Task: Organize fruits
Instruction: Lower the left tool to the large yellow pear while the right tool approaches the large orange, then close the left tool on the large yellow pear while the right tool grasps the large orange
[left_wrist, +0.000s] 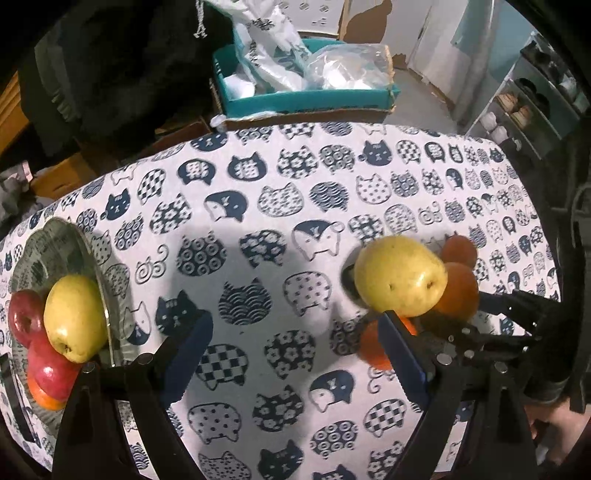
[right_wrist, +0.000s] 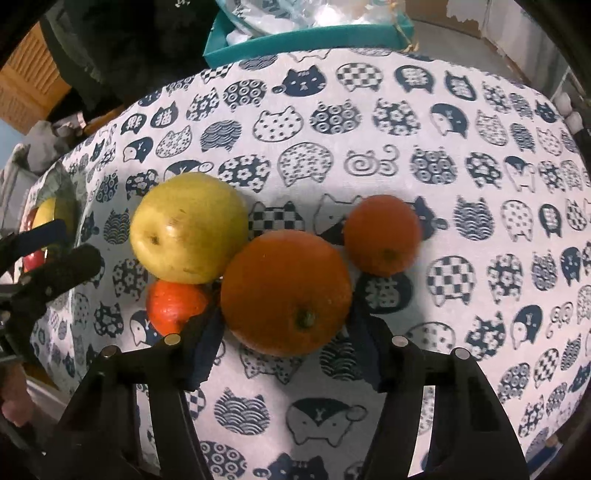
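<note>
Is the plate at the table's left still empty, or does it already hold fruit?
It holds fruit. The left wrist view shows the plate carrying a yellow pear, two red apples and an orange.

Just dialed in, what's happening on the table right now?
A person is sorting fruit with two handheld grippers. The right gripper straddles the large orange, pads at its sides. A yellow pear and two smaller oranges lie beside it on the cat-print cloth. The left gripper hangs open and empty. The plate already holds fruit.
</note>
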